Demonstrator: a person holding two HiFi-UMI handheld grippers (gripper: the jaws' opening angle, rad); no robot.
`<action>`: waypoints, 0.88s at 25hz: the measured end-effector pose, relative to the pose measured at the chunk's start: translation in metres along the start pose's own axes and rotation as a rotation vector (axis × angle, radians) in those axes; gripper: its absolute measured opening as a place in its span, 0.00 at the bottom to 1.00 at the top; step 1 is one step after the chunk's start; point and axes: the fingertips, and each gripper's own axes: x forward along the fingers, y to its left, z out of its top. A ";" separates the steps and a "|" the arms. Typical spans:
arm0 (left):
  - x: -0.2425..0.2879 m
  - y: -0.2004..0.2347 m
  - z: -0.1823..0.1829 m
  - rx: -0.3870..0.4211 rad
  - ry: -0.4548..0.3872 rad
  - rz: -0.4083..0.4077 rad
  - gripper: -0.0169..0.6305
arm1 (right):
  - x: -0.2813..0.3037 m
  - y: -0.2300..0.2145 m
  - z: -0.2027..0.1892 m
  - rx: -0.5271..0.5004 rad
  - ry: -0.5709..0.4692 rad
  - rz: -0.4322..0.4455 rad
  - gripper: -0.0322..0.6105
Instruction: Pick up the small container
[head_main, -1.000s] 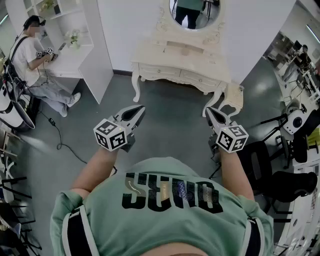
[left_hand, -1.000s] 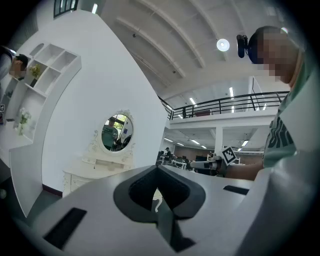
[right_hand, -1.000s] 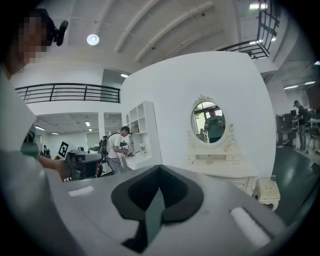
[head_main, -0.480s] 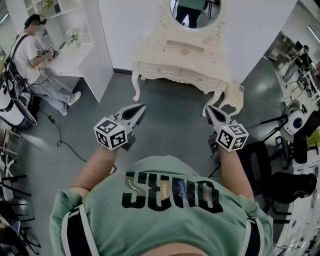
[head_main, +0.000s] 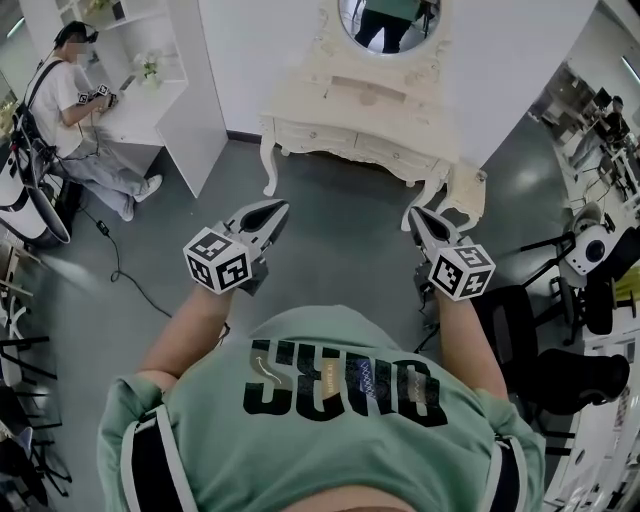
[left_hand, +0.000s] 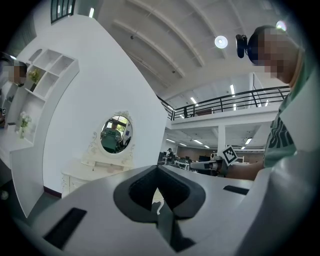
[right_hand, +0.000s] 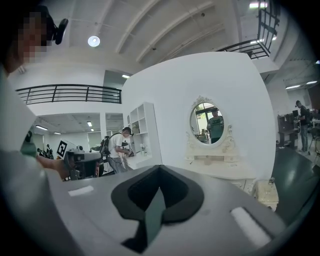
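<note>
A green shirt (head_main: 340, 400) fills the bottom of the head view, with both bare forearms reaching forward above it. The left gripper (head_main: 279, 207) has its jaws fully together with nothing between them. The right gripper (head_main: 411, 213) has its jaws closed too, and is also empty. Both hang over grey floor (head_main: 340, 235), well apart from each other and pointing towards a cream table (head_main: 330, 112). A stool (head_main: 466, 193) stands by the table's right leg, and an oval mirror (head_main: 385, 18) rises above its top. Under the mirror sits a small tan thing (head_main: 371, 98), possibly the container, though it is too small to be sure. Far left, a seated person (head_main: 70, 95) works at a white shelf unit (head_main: 190, 95).
</note>
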 end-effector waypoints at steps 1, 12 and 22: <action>0.003 -0.004 0.000 0.001 -0.007 0.005 0.02 | -0.004 -0.003 0.001 -0.006 0.001 0.005 0.06; 0.039 -0.041 -0.017 -0.026 -0.029 0.042 0.02 | -0.028 -0.039 -0.001 -0.033 0.022 0.065 0.06; 0.056 0.019 -0.019 -0.045 -0.002 0.039 0.02 | 0.033 -0.055 -0.014 0.000 0.054 0.061 0.06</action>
